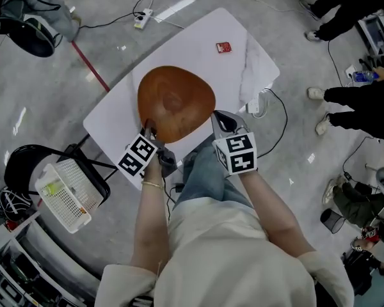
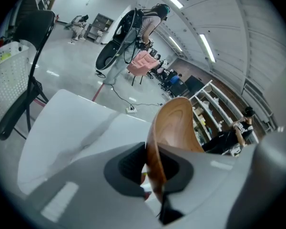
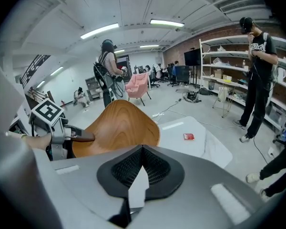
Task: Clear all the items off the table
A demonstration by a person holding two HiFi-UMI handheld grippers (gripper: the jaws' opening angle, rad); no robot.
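A large brown wooden tray (image 1: 176, 101) is held just above the near corner of the white table (image 1: 205, 31). My left gripper (image 1: 150, 132) is shut on its near-left rim; in the left gripper view the tray (image 2: 174, 123) stands edge-on between the pads of the left gripper (image 2: 152, 171). My right gripper (image 1: 219, 119) is shut, its tips against the tray's near-right rim. In the right gripper view the tray (image 3: 117, 125) lies just past the right gripper (image 3: 142, 151), with no rim between the pads. A small red item (image 1: 224, 47) lies on the far part of the table.
A white cloth (image 1: 253, 69) lies at the table's right edge. At the lower left a white perforated basket (image 1: 64, 194) sits on a black chair. Cables and a power strip (image 1: 143, 19) lie on the floor. People stand to the right (image 1: 365, 101).
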